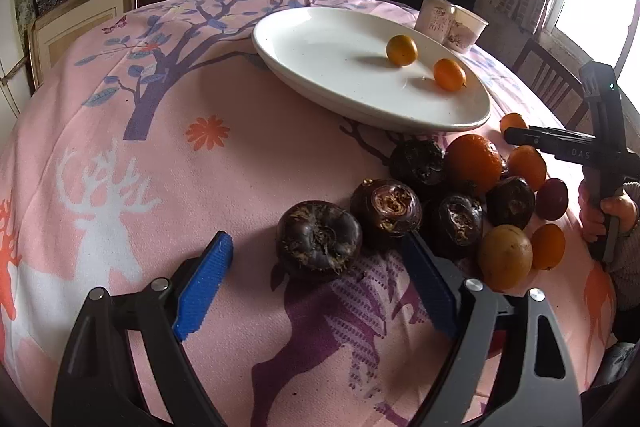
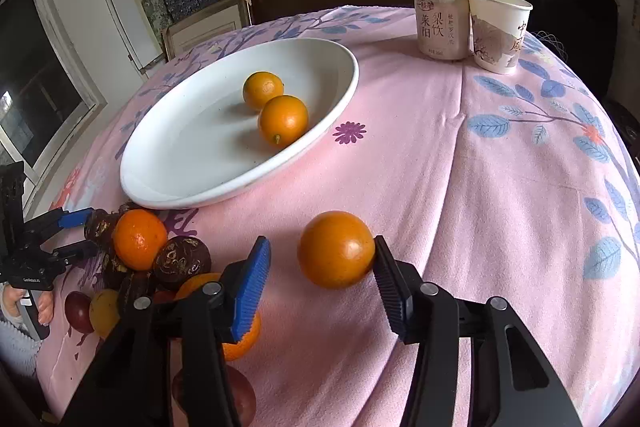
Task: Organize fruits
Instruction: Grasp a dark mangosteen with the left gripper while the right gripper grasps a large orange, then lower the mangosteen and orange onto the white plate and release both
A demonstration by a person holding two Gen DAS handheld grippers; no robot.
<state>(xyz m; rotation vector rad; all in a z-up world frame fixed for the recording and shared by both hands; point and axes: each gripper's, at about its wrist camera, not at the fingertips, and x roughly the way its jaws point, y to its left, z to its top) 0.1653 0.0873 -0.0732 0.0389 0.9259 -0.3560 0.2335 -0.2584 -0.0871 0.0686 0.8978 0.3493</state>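
A white plate (image 1: 320, 67) (image 2: 192, 163) holds two small orange kumquats (image 1: 401, 49) (image 2: 283, 121). A pile of dark water chestnuts (image 1: 386, 209), orange fruits (image 1: 474, 159) and a purple fruit (image 1: 552, 199) lies in front of it. My left gripper (image 1: 320, 267) is open, with a water chestnut (image 1: 318, 241) between its fingers. My right gripper (image 2: 322, 263) is open around a single orange kumquat (image 2: 336, 249); the right finger touches it. The right gripper also shows in the left wrist view (image 1: 520, 137), and the left gripper in the right wrist view (image 2: 76, 231).
A drink can (image 2: 440, 21) and a paper cup (image 2: 498, 31) stand at the far side of the pink patterned tablecloth (image 2: 500, 187). A wooden chair (image 1: 548, 83) stands by the table's right edge. Shelves with boxes line the back wall.
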